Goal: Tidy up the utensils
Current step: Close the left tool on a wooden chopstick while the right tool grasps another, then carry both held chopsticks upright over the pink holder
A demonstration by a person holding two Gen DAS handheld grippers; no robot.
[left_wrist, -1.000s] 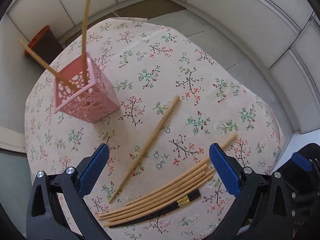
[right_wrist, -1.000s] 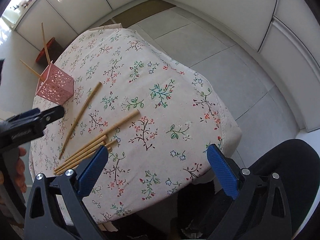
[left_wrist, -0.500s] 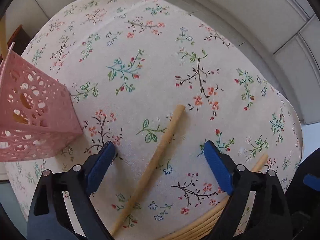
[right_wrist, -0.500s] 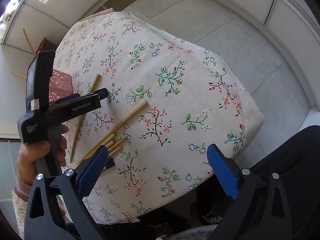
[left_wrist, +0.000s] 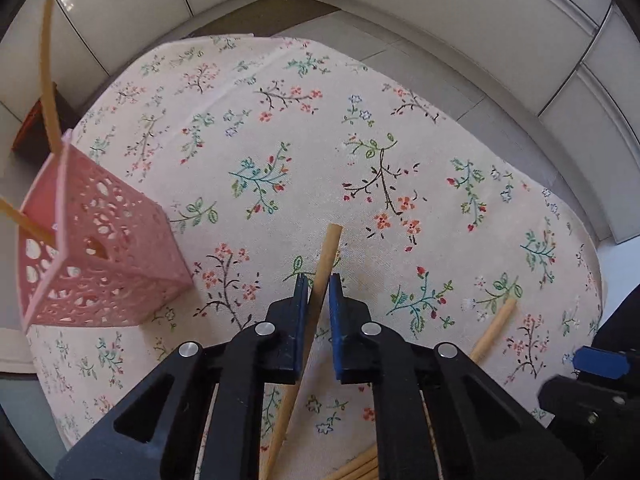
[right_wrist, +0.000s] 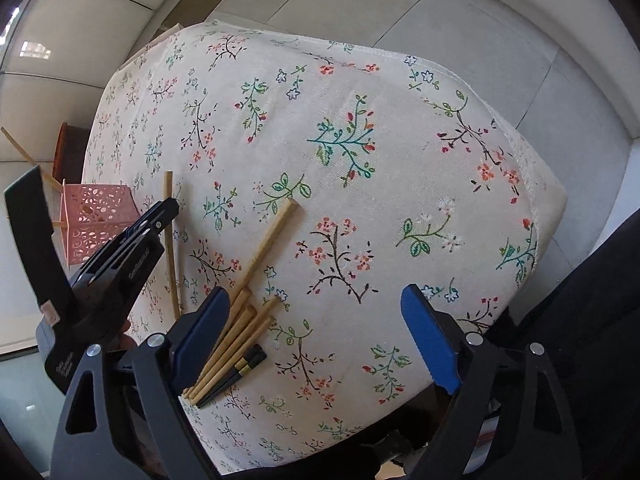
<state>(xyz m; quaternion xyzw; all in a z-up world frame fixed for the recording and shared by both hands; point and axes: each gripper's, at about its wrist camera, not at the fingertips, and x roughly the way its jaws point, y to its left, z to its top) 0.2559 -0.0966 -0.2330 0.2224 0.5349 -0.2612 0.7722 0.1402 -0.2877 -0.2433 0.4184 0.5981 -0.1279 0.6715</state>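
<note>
Between closing left tool (left_wrist: 318, 294) pads: single chopstick (left_wrist: 325, 270), on tablecloth (left_wrist: 280, 152).

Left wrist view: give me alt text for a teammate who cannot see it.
The left gripper is closing on a single bamboo chopstick lying on the floral tablecloth. A pink lattice holder with two chopsticks in it stands to the left, and more chopsticks lie at lower right.
</note>
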